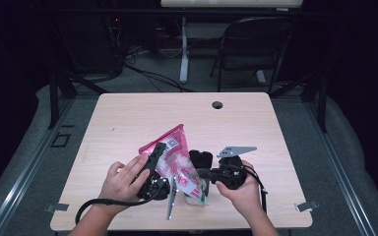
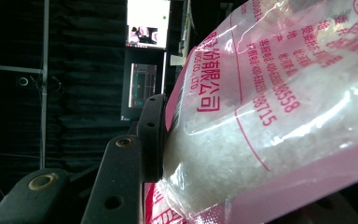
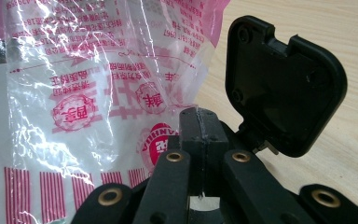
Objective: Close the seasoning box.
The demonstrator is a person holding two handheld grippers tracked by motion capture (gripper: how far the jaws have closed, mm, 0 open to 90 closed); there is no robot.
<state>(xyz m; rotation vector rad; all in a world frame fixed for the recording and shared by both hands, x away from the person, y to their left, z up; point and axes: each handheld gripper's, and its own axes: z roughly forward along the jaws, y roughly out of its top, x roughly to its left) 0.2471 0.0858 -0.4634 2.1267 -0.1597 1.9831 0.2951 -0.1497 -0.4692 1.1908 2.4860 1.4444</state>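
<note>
The right gripper [image 3: 199, 122] has its jaws pressed flat together on a thin edge of the pink-and-clear plastic bag [image 3: 98, 84], with nothing but film caught between them. The left gripper [image 2: 161, 135] presses one jaw against the bag's [image 2: 279, 121] bulging side, where white granules [image 2: 223, 154] sit packed behind the film; its other jaw is hidden behind the bag, so I judge it clamped on the bag rather than see it plainly.

From above, the bag [image 1: 174, 157] hangs between the two hands near the front edge of the wooden table [image 1: 128, 118], lifted and tilted, with the left gripper [image 1: 153, 169] on its left side and the right gripper [image 1: 211, 172] at its lower right. A black block-shaped object [image 1: 201, 159] sits on the table just beside the right gripper.

The risk, as I see it, is the film. If the two hands pull apart too sharply, the pinched edge may tear unevenly or slip free, and the weight of granules could sag and spill across the table. A slack left hold would let the heavy belly of the bag slide down. The nearby black object could also snag the bag's loose corner.
</note>
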